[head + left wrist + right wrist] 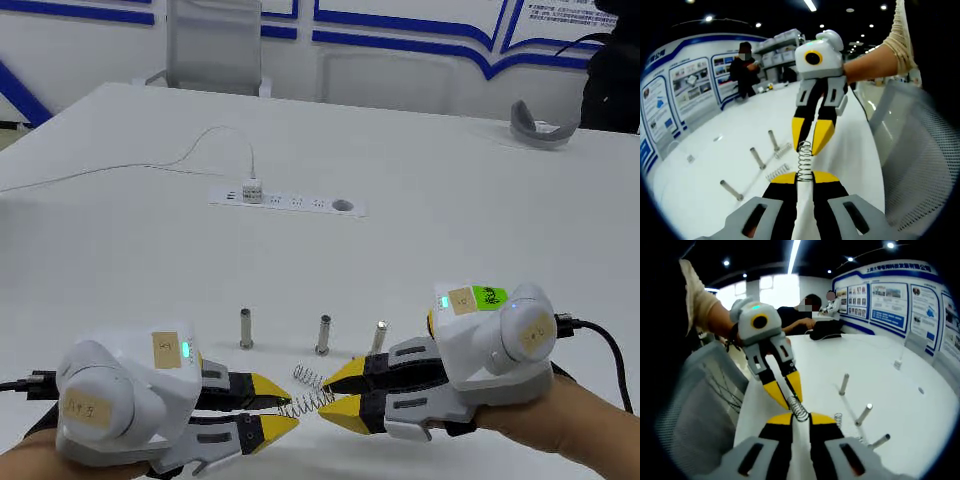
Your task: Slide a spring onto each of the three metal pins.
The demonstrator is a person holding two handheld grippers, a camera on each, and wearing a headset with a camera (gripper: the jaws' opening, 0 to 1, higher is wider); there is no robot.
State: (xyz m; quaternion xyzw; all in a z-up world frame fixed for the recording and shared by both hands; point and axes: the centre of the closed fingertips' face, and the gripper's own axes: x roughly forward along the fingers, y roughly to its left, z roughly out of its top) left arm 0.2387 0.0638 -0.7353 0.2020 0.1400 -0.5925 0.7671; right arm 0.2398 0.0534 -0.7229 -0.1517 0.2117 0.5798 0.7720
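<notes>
Three short metal pins stand upright in a row on the white table: left pin (246, 328), middle pin (324, 334), right pin (379, 337); all are bare. One spring (305, 403) hangs level just in front of them, held at both ends. My left gripper (285, 410) is shut on its left end (804, 162). My right gripper (335, 395) is shut on the other end (798, 410). A loose spring (308, 377) lies on the table in front of the middle pin. The pins (757, 157) (863, 414) stand off to the side of both grippers.
A white power strip (290, 200) with a plugged charger and cable lies mid-table. A grey curved object (540, 125) rests far right. A chair (215, 45) stands behind the table. A mesh chair back (920, 165) is close by. People (810, 307) sit at the table's far end.
</notes>
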